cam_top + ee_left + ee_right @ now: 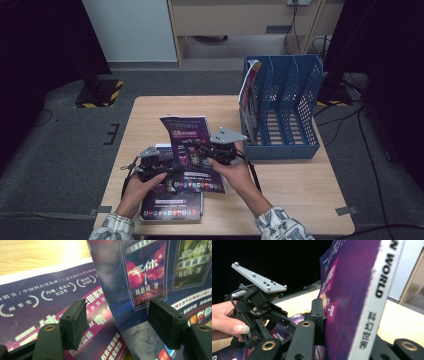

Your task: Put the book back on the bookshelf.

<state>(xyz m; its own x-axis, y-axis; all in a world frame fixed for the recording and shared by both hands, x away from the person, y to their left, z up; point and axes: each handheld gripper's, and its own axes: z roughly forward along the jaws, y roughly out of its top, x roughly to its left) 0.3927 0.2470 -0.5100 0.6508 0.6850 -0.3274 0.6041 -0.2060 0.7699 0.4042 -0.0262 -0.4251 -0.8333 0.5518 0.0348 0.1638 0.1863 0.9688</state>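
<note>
While my right claw (324,322) is clamped on the spine edge of the raised magazine (187,150), one black pad presses flat against its purple cover in the right claw view, and the white spine with its printed lettering stands almost upright between the jaws. From above, that claw (212,152) sits at the magazine's right edge, under its grey three-cornered plate, with my right hand (235,172) behind it.

My left claw (117,322) stands apart. Its two pads have a wide gap between them, and the lifted magazine's lower corner (130,335) runs through that gap without either pad pressing on it (the right pad is just beside the glossy cover, though whether it brushes the cover I cannot tell). In the high view this claw (157,162) is at the magazine's left edge, my left hand (142,187) wrapped around its body.

Beneath both claws a second magazine (172,205) lies flat on the wooden counter (300,190), its dark cover and white border showing under the raised one. The raised magazine tilts up off it, top edge towards the far side of the counter.

Further out, at the counter's right rear, stands a blue file rack (282,107) with slotted dividers. One more magazine (248,90) stands upright in its leftmost slot.
</note>
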